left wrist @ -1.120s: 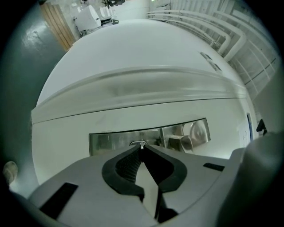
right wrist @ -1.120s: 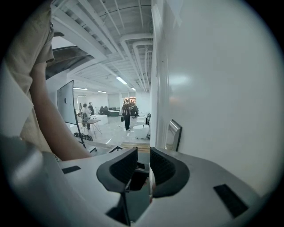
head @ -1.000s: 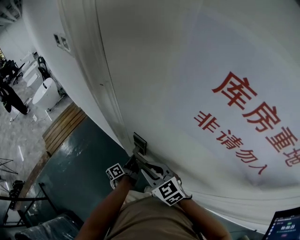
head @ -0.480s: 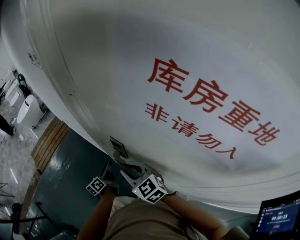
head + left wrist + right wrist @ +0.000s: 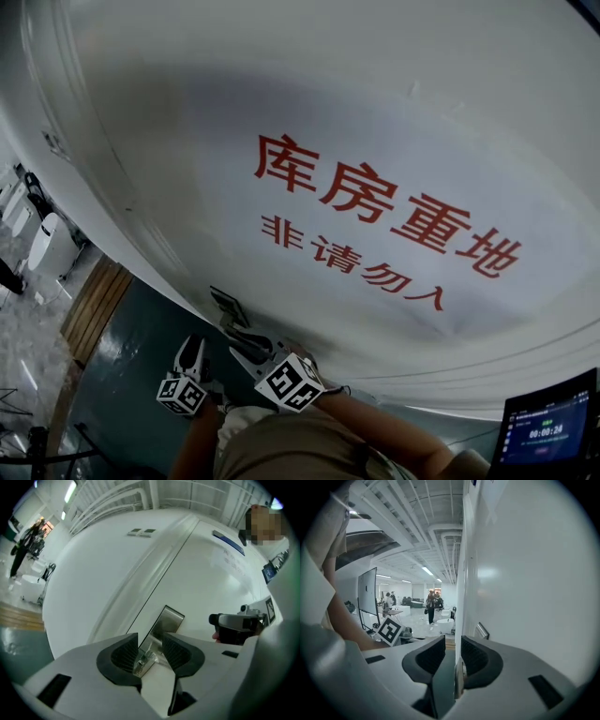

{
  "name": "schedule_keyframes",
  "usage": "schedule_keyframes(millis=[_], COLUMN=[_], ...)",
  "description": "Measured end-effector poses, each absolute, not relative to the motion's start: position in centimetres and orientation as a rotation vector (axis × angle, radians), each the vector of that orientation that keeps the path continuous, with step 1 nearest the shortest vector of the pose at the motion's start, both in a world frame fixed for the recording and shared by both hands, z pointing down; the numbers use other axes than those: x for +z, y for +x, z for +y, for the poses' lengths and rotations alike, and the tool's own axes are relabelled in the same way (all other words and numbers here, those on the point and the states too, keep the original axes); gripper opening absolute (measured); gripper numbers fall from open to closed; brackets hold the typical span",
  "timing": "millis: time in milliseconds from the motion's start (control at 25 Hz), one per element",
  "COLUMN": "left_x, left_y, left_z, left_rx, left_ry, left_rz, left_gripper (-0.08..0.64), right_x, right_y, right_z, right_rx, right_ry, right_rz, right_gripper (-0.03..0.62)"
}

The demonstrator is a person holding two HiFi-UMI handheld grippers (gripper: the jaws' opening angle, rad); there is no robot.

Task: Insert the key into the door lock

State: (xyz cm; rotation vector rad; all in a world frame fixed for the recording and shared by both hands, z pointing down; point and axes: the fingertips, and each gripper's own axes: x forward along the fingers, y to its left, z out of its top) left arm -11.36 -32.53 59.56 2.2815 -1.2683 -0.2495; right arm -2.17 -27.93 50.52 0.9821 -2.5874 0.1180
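Note:
The metal lock plate point(image 5: 228, 305) sits on the white door point(image 5: 394, 112), which bears red characters. In the left gripper view the plate point(image 5: 166, 619) lies straight ahead, and a small shiny metal part point(image 5: 143, 660) shows at its near end. My left gripper point(image 5: 150, 652) is open around that line of sight and touches nothing. In the head view the left gripper point(image 5: 192, 349) hangs below and left of the plate. My right gripper point(image 5: 239, 336) points at the plate from just below. In its own view the right gripper point(image 5: 453, 656) is shut on a dark-headed thin metal key point(image 5: 458, 679), seen edge-on.
A laptop screen point(image 5: 547, 433) glows at the lower right. Left of the door are a dark green floor point(image 5: 131, 375), a wooden strip point(image 5: 98, 305) and white fixtures point(image 5: 52, 246). People stand far off in the hall point(image 5: 431, 604).
My left gripper has opened, pulled away from the lock plate and rolled; it now hangs lower left in the head view. The right gripper stays by the plate. The head view has swung left.

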Motion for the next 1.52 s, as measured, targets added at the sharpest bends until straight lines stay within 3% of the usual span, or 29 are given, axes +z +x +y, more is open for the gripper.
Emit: schedule_keyframes(millis=[880,1520], left_x=[52.0,48.8], left_y=[-15.2,-17.9], left_z=[-22.5,-6.2], left_rx=[-0.032,-0.057], left_ry=[2.352,2.322], left_rz=[-1.554,-1.675], left_gripper=[0.169,0.169], right_x=[45.9,44.5], right_y=[-5.3,-8.2], right_z=[-25.5,-11.9], right_rx=[-0.003,-0.042], right_ry=[0.860,0.789], right_rz=[-2.711,-2.769], right_gripper=[0.098,0.098])
